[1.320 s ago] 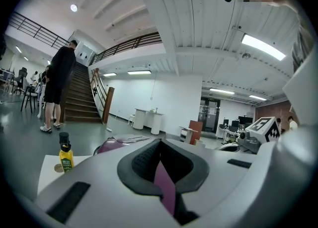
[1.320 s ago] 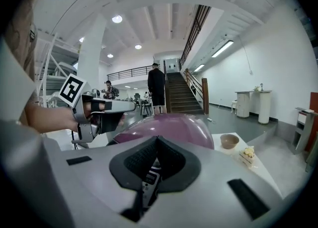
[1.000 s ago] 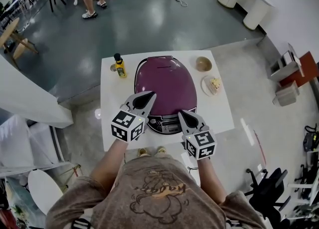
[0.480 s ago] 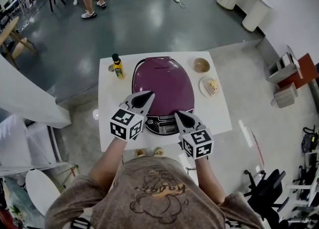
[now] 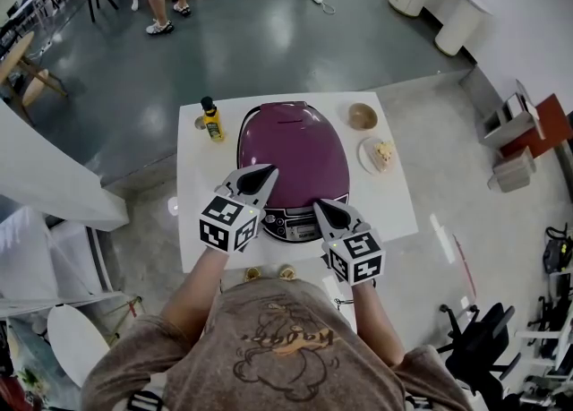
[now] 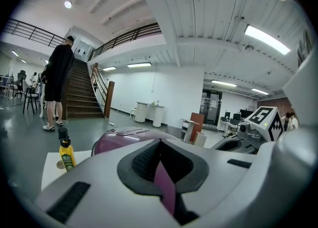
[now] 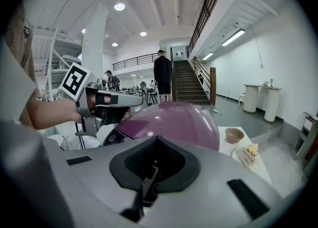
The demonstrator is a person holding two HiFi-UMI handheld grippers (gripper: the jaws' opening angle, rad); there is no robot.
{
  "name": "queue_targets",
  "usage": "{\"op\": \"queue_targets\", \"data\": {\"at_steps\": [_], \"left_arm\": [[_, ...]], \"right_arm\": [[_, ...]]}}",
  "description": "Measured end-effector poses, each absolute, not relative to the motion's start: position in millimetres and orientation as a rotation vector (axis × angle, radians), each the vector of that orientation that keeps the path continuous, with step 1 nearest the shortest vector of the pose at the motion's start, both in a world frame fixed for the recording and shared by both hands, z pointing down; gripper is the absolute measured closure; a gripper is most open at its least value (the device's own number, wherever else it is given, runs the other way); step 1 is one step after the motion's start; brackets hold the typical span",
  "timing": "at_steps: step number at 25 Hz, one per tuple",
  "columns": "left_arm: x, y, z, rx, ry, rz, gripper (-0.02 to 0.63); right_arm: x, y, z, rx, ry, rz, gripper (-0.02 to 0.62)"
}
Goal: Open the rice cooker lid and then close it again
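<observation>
Here, my left claw (image 5: 268,170) and right claw (image 5: 319,206) are both clenched, empty, at the cooker's (image 5: 294,154) seven and five o'clock. It sits mid-table (image 5: 394,208), purple domed lid down, grey panel (image 5: 291,222) at six, print too small to read.

Left gripper (image 5: 261,173): jaws together, nothing between them, nose aimed roughly 1 o'clock in head view, slightly nose-down. Right gripper (image 5: 320,207): jaws together as well, only a thin slit showing, aimed roughly 11 o'clock, so the tips converge. It sits at about 4 o'clock from the left one. Left forearm (image 5: 192,297) and right forearm (image 5: 374,311) are bare, coming in from 6 o'clock.
</observation>
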State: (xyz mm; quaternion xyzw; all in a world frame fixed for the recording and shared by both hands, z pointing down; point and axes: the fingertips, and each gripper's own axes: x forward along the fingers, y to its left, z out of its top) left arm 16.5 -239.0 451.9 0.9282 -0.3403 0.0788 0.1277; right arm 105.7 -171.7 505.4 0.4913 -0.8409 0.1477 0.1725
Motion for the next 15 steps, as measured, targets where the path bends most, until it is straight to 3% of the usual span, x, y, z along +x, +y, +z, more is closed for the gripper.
{"op": "queue_targets", "data": {"at_steps": [15], "left_arm": [[20.9,-237.5,450.2,2.724,-0.974,0.276,0.586]], "right_arm": [[98.4,-163.1,502.4,1.350,-2.450,0.488,0.594]]}}
